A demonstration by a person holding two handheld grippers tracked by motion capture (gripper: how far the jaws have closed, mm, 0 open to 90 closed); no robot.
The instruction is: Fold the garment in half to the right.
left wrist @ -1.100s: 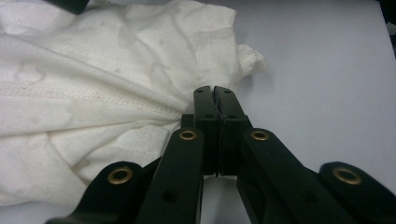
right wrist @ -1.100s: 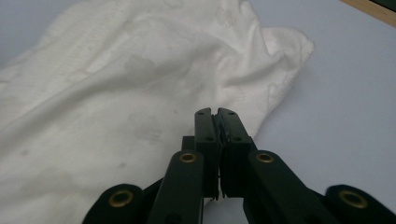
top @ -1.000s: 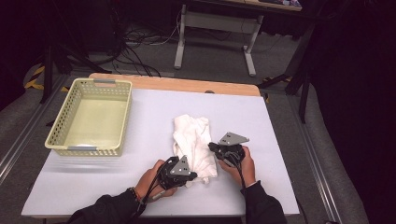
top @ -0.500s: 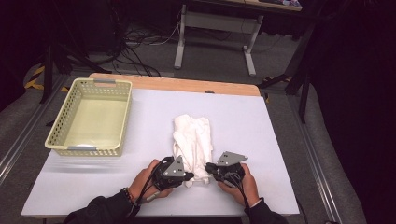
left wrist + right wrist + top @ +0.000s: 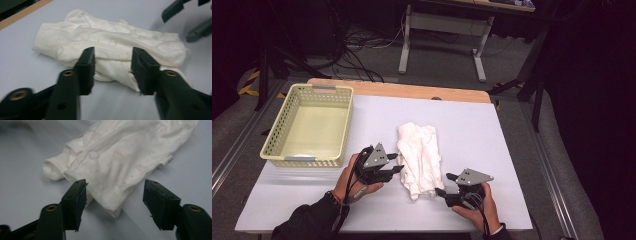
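A crumpled white cloth (image 5: 419, 157) lies folded in the middle of the white table (image 5: 472, 130). My left gripper (image 5: 396, 170) stands open at the cloth's left edge, jaws pointing right. In the left gripper view the cloth (image 5: 112, 45) lies just beyond the open gripper (image 5: 113, 65), and the other gripper's jaws show at the top right. My right gripper (image 5: 441, 192) is open at the cloth's near right corner. In the right gripper view the cloth's corner (image 5: 120, 165) reaches between the jaws of the gripper (image 5: 115, 195), which hold nothing.
A pale yellow plastic basket (image 5: 309, 125) stands at the table's left, empty. A wooden strip (image 5: 402, 90) runs along the table's far edge. Metal rails flank both sides of the table. Beyond it stand a desk frame and cables on the floor.
The right gripper has drawn back toward the near edge, down to the cloth's near right corner. The left gripper has shifted slightly left and stays at the cloth's left edge.
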